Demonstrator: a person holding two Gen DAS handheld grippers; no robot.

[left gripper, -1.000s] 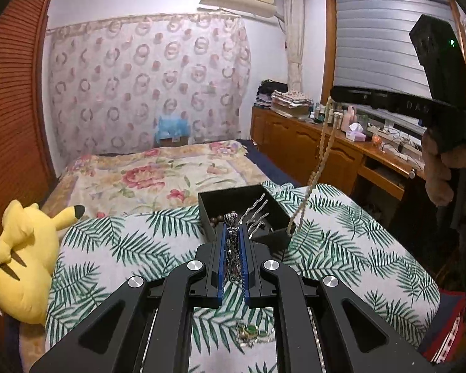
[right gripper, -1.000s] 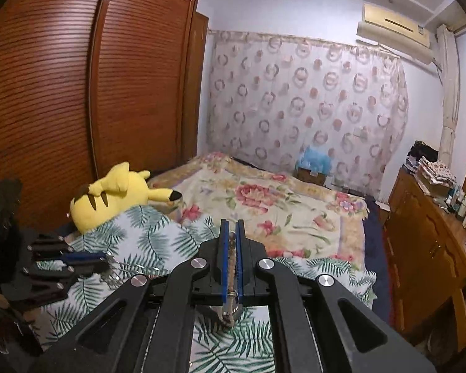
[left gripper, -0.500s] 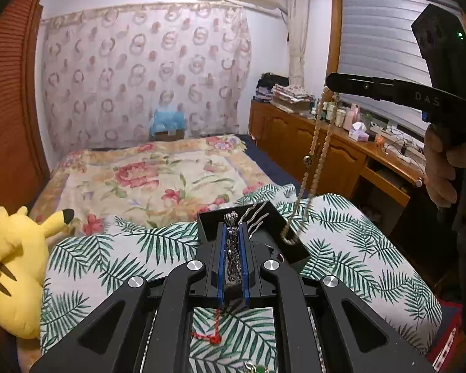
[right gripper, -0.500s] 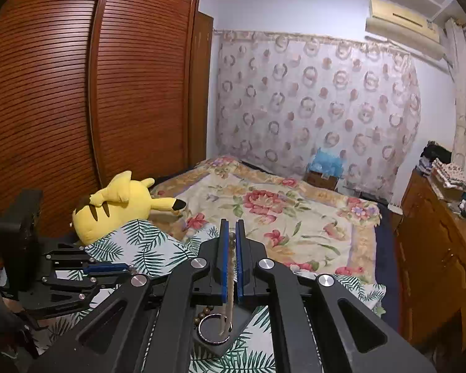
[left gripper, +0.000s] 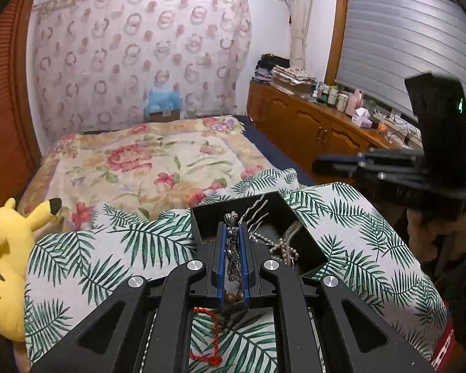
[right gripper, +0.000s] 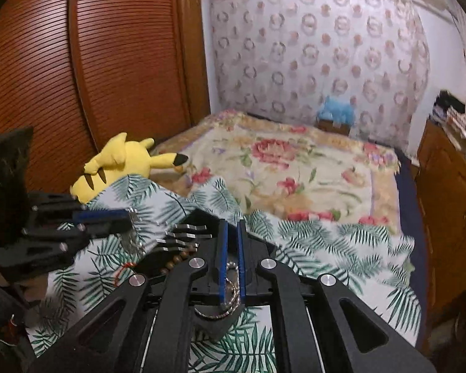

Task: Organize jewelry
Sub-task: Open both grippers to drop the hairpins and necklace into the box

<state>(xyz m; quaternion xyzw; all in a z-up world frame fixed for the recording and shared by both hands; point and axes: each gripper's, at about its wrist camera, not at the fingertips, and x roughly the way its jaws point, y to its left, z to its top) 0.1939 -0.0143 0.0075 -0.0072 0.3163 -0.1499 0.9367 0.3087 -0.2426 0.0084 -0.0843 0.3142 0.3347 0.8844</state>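
A black open jewelry box sits on a palm-leaf cloth. A bead necklace and a silver hair fork lie in it. My left gripper is shut on a silver chain just over the box's near edge. My right gripper is slightly open and empty above the box; a silver ring of jewelry lies below it. The left gripper shows at left in the right wrist view, the right gripper at right in the left wrist view.
A red cord lies on the cloth near me. A yellow plush toy lies at the left. A floral bedspread stretches behind. A wooden dresser with bottles stands at the right, a wooden wardrobe at the left.
The right gripper lowered over the box and let go of the bead necklace, which now lies in the box. The left gripper moved forward over the box with the silver chain.
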